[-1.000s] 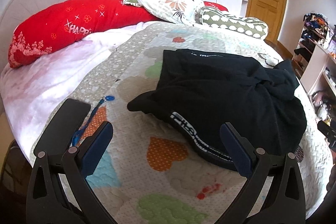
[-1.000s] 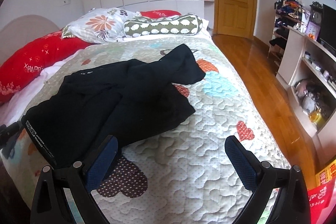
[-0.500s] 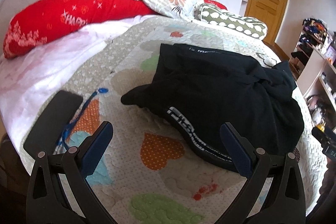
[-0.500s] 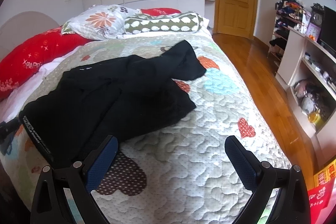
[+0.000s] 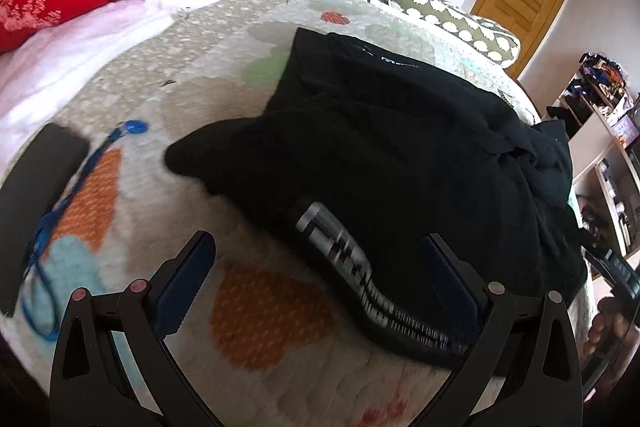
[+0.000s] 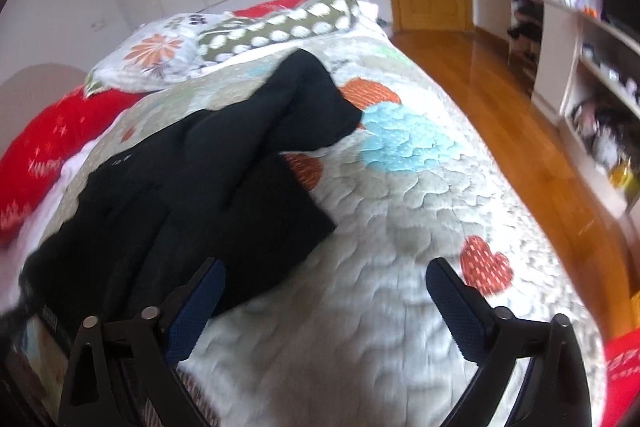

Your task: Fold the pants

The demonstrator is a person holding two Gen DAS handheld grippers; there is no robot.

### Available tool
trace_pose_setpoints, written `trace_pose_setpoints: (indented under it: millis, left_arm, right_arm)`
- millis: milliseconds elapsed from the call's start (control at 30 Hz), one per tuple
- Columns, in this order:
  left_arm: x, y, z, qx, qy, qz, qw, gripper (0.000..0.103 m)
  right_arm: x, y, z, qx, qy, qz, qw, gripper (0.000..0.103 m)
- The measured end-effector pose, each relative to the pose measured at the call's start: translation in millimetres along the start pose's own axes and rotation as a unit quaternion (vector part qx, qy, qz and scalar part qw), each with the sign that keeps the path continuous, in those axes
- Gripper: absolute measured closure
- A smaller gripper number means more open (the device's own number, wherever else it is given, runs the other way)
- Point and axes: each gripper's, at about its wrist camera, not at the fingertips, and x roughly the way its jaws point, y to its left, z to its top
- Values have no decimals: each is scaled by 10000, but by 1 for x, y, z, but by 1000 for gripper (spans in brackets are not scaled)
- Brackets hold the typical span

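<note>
Bed point(image 5: 224, 39) with a heart-patterned quilt point(image 6: 400, 247), carrying the black pants point(image 5: 400, 155) in a loose, rumpled heap across its middle. One leg point(image 6: 308, 99) trails toward the pillows, and the printed waistband point(image 5: 344, 267) lies at the near edge, closest to my left side. Nothing is folded yet.

Compared with a second ago, both views sit lower and closer to the quilt, and both are blurred by motion; I read this as my two hands descending onto the garment.

Left gripper point(image 5: 318, 267): jaws wide apart, as before, now framing the waistband, with the fabric between the pads but not touched by them. The dark phone-like slab point(image 5: 36, 187) and blue cord point(image 5: 60, 203) lie well to its left, clear of the work.

Right gripper point(image 6: 326, 291): jaws closing from their widest, yet with a broad gap between the pads. Its left pad point(image 6: 200, 303) hangs over the near edge of the pants. Only bare quilt shows in the gap, so nothing is clamped.

My judgement is that this is the approach to a first grasp, the left hand on the waistband and the right on the leg side, so that the heap can be lifted and spread flat before any fold. The right gripper appears to need a shift toward the cloth before it closes, or it may pinch quilt instead.
</note>
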Motion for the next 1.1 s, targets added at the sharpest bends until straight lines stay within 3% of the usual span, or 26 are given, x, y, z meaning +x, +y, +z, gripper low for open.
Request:
trace_pose_setpoints:
  millis: [100, 133, 167, 200, 233, 267, 333, 467, 633, 733, 833, 900, 1000, 1100]
  left_arm:
    - [14, -6, 8, -27, 90, -101, 9999, 4]
    - [18, -7, 10, -35, 106, -158, 9998, 13]
    - [23, -12, 11, 1, 147, -179, 9997, 27]
    - [24, -14, 13, 48, 167, -165, 9997, 32]
    - [24, -20, 14, 182, 112, -115, 9997, 46]
    - [23, -23, 14, 239, 95, -192, 9995, 72]
    - [15, -27, 14, 286, 159, -437, 9985, 89]
    - [-16, -22, 11, 320, -114, -529, 9980, 92]
    - [-48, 1, -6, 148, -202, -652, 9976, 92]
    - [-44, 11, -25, 87, 7, -707, 9975, 92]
    - [-36, 12, -47, 210, 194, -578, 9979, 91]
    - [-48, 14, -55, 290, 48, -564, 9980, 86]
    - [-64, 18, -56, 242, 80, -648, 9976, 80]
    - [-79, 24, -54, 281, -63, -534, 9982, 74]
  right_arm:
    - [19, 1, 8, 59, 86, 147, 9998, 36]
    - [22, 6, 9, -49, 65, 122, 9999, 40]
    - [24, 14, 11, -222, 52, 158, 9996, 54]
    - [25, 19, 12, -331, 55, 278, 9990, 63]
    - [26, 22, 13, -381, 63, 370, 9986, 82]
    - [24, 27, 12, -468, 63, 410, 9980, 87]
    - [11, 30, 11, -600, -85, 325, 9976, 89]
    - [-36, 20, 4, -527, -507, 390, 9966, 90]
    - [-101, -12, -17, -316, -921, 25, 9952, 90]
    - [-112, -34, -45, -220, -701, -357, 9967, 90]
    - [-98, -53, -73, -150, -50, -553, 9983, 89]
    - [-96, -53, -85, -318, 196, -777, 9963, 79]
    - [-120, -50, -84, -576, -102, -1201, 9910, 65]
    - [-143, -52, -71, -522, -472, -1464, 9867, 62]
